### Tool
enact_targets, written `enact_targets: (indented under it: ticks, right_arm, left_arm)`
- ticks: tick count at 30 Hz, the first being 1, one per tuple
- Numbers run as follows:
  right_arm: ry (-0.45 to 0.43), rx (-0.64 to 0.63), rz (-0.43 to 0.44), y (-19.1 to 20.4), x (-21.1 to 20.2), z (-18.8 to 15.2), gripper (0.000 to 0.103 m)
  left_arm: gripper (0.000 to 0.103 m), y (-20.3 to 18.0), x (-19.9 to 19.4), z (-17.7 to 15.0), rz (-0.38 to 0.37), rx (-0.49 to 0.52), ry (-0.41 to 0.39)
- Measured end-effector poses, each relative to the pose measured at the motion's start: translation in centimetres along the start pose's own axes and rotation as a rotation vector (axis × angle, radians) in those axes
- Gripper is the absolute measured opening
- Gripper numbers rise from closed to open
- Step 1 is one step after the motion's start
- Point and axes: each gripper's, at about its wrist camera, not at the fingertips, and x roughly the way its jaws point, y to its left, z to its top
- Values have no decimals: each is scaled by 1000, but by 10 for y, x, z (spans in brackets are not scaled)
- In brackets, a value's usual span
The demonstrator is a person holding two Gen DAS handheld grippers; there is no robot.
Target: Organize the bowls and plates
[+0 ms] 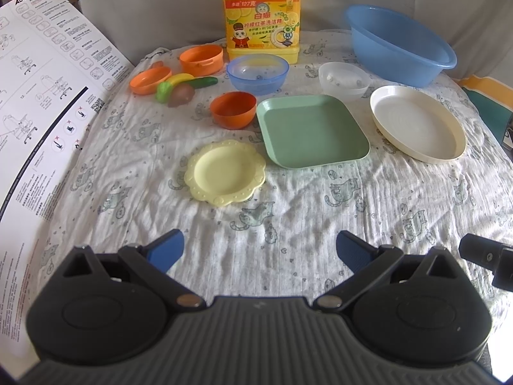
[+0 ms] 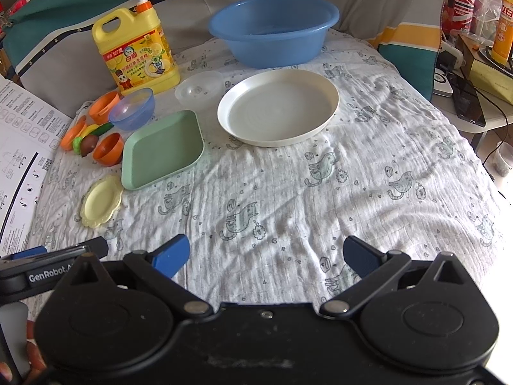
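On the cat-print cloth lie a yellow scalloped plate (image 1: 225, 173) (image 2: 101, 201), a green square plate (image 1: 311, 130) (image 2: 163, 150) and a large white round plate (image 1: 416, 126) (image 2: 278, 106). Behind them stand an orange bowl (image 1: 233, 110) (image 2: 109, 148), a clear blue bowl (image 1: 257, 73) (image 2: 132, 108) and a clear white bowl (image 1: 344, 80) (image 2: 198, 90). My left gripper (image 1: 259, 250) is open above bare cloth, short of the yellow plate. My right gripper (image 2: 266, 255) is open too, well in front of the white plate. Both hold nothing.
A big blue basin (image 1: 399, 45) (image 2: 273, 29) and a yellow detergent jug (image 1: 261, 16) (image 2: 138, 51) stand at the back. Orange toy dishes (image 1: 201, 59) and toy fruit (image 1: 182, 88) sit back left. A printed instruction sheet (image 1: 38, 102) covers the left edge. A cluttered side table (image 2: 474, 73) is to the right.
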Motion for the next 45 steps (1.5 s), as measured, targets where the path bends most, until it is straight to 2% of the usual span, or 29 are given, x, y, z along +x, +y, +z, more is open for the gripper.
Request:
enact_targets:
  ticks: [33, 45]
  right_arm:
    - [45, 17, 0, -3, 14, 4, 103]
    - [68, 45, -25, -18, 37, 12, 103]
  left_arm:
    - [103, -3, 13, 0, 11, 13, 40]
    - [103, -7, 34, 4, -43, 1, 65]
